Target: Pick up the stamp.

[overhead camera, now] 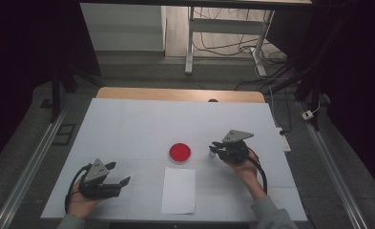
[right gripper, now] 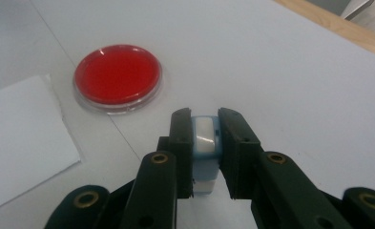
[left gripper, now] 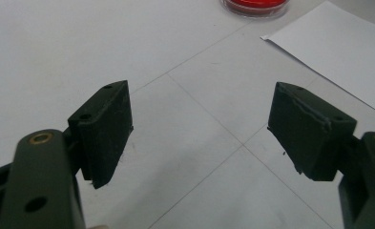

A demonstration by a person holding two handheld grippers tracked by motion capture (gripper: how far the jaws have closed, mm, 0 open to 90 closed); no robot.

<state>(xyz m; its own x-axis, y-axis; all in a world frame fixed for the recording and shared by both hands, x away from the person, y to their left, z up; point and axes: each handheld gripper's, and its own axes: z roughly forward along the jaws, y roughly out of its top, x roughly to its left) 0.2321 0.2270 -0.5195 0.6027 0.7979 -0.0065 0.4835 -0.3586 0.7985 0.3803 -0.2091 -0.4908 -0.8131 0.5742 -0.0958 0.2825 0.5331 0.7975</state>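
A round clear dish with red filling (overhead camera: 180, 152) (right gripper: 117, 77) lies mid-table, and its edge shows at the top of the left gripper view (left gripper: 255, 6). Just right of it, my right gripper (overhead camera: 217, 148) (right gripper: 206, 125) is shut on a small light-blue and white block (right gripper: 205, 143), pads pressing both its sides. A white paper sheet (overhead camera: 178, 189) (right gripper: 20, 138) (left gripper: 338, 47) lies in front of the dish. My left gripper (overhead camera: 119, 174) (left gripper: 199, 129) rests at the front left of the table, jaws wide apart with nothing between them.
The white table cover (overhead camera: 128, 129) ends in a wooden far edge (overhead camera: 175, 94). Beyond it stand a desk frame (overhead camera: 190, 43) and loose cables on the floor (overhead camera: 271, 62). A power strip (overhead camera: 284, 140) lies off the table's right side.
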